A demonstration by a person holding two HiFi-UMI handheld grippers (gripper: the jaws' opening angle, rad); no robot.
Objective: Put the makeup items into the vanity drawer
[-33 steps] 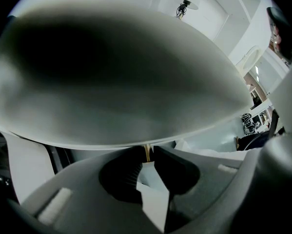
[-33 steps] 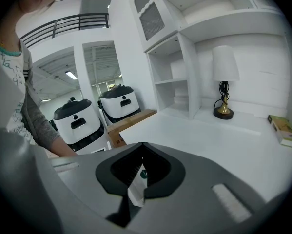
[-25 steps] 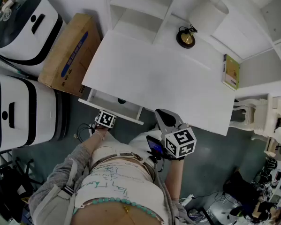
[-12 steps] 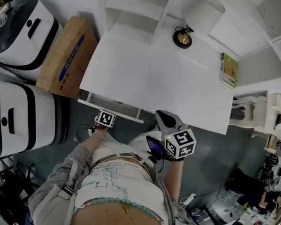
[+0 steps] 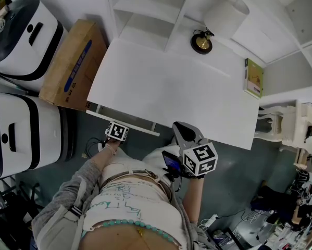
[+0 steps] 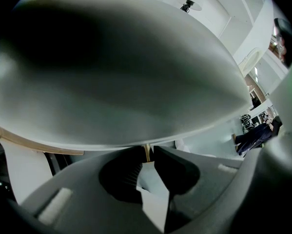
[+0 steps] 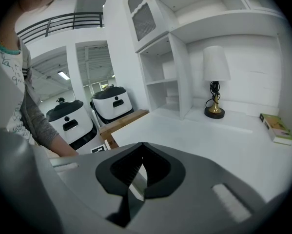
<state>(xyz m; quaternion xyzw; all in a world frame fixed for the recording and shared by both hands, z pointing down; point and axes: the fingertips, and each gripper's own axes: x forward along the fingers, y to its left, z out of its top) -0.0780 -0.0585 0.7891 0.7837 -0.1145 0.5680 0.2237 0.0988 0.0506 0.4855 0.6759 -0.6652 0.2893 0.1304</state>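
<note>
The white vanity drawer [image 5: 122, 120] sticks out only a little from under the tabletop [image 5: 171, 87]; nothing of its inside shows. My left gripper [image 5: 119, 127] is at the drawer front. In the left gripper view the white drawer front [image 6: 111, 82] fills the frame, and my left gripper [image 6: 146, 153] is shut on its small gold knob [image 6: 146, 150]. My right gripper [image 5: 181, 128] hovers at the table's front edge; in the right gripper view this gripper [image 7: 142, 147] is shut with nothing in it. No makeup items are visible.
A lamp [image 5: 201, 41] and a green book [image 5: 255, 78] stand at the back of the tabletop. A cardboard box [image 5: 72, 61] and two white machines [image 5: 20, 30] [image 5: 20, 124] are at the left. An ornate white chair [image 5: 286, 134] is at the right.
The drawer has slid inward under the tabletop with my left gripper on its knob; less of it shows now. The right gripper has stayed put.
</note>
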